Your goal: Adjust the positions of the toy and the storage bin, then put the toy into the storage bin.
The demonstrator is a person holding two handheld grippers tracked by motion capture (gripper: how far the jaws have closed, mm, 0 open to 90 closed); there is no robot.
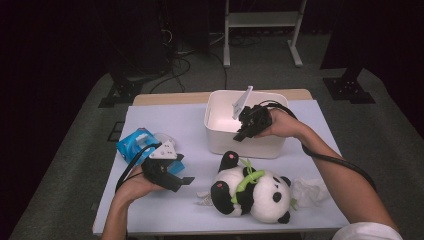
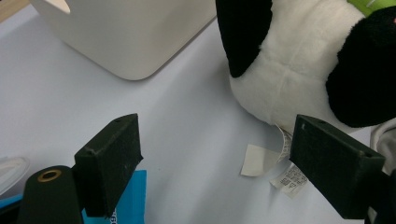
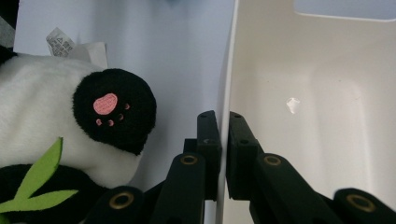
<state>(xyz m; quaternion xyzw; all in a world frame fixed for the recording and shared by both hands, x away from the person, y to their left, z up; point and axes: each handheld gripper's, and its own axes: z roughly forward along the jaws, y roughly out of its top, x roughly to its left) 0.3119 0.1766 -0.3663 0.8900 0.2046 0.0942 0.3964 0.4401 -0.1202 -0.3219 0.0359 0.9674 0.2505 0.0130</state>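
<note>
One claw [image 3: 223,154] pinching bin wall [image 3: 227,70]

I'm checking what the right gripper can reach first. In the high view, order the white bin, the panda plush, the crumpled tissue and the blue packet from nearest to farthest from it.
From the right gripper:
1. White bin: its near wall is clamped between the jaws.
2. Panda plush: just in front of the bin.
3. Crumpled tissue: beside the panda, toward the table's near right corner.
4. Blue packet: far across, by the left gripper.

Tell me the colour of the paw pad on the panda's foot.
Pink, on a black foot of the panda; the right gripper view shows it best.
</note>
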